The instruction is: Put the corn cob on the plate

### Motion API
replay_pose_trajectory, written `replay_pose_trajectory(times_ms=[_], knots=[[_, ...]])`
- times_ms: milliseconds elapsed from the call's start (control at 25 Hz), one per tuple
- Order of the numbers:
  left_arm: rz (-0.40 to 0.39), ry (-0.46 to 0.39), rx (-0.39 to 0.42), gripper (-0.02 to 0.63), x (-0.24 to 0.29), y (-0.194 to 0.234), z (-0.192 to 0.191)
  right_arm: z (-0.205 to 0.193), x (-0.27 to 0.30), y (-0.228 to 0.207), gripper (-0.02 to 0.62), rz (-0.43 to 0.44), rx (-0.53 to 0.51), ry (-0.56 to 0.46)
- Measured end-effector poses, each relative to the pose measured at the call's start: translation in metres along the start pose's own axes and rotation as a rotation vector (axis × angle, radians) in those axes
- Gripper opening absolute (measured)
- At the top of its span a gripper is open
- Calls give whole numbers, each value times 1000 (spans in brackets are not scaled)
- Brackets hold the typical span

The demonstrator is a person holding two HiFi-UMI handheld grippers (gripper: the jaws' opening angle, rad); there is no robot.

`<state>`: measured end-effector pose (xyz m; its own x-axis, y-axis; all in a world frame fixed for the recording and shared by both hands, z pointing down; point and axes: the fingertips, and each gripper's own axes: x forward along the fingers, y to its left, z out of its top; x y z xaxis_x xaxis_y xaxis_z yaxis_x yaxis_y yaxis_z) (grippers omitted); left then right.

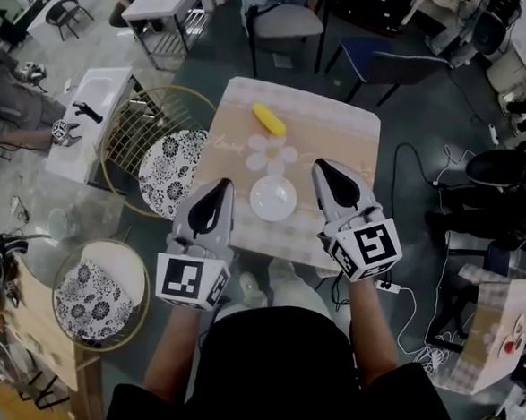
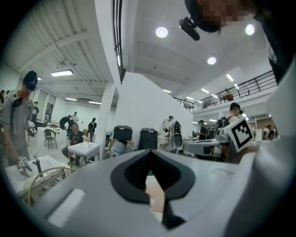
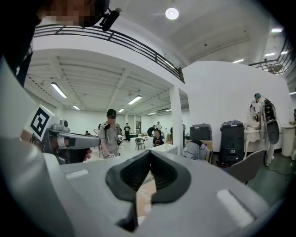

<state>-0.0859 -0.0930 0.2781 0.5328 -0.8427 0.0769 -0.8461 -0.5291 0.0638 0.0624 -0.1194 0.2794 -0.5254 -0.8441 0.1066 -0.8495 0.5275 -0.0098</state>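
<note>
A yellow corn cob (image 1: 268, 119) lies near the far edge of the small square table (image 1: 340, 134). A white plate (image 1: 273, 197) sits at the table's near middle, empty. My left gripper (image 1: 220, 185) hovers over the table's near left edge, left of the plate, jaws shut with nothing between them. To the right of the plate, my right gripper (image 1: 319, 167) is likewise shut and empty. Both point away from me toward the far side. In both gripper views the dark pads (image 2: 149, 155) (image 3: 149, 156) meet at their tips, and only a sliver of tabletop shows below.
Left of the table stand wire-framed round seats with patterned cushions (image 1: 170, 171) (image 1: 100, 296). A white side table (image 1: 94, 117) lies further left. Chairs (image 1: 285, 22) (image 1: 390, 68) stand beyond the table. Cables (image 1: 417, 260) run on the floor at the right. People stand in the hall.
</note>
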Motion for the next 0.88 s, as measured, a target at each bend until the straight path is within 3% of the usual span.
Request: replay_pose_trajectory(times_ms=[440,880], knots=[[50,62,-17,8,70,24,-22,-46,62,-59,2,55,31,83],[155,141,-56,8,91,61,-54,-116,138,-84,2,140,-2,229]])
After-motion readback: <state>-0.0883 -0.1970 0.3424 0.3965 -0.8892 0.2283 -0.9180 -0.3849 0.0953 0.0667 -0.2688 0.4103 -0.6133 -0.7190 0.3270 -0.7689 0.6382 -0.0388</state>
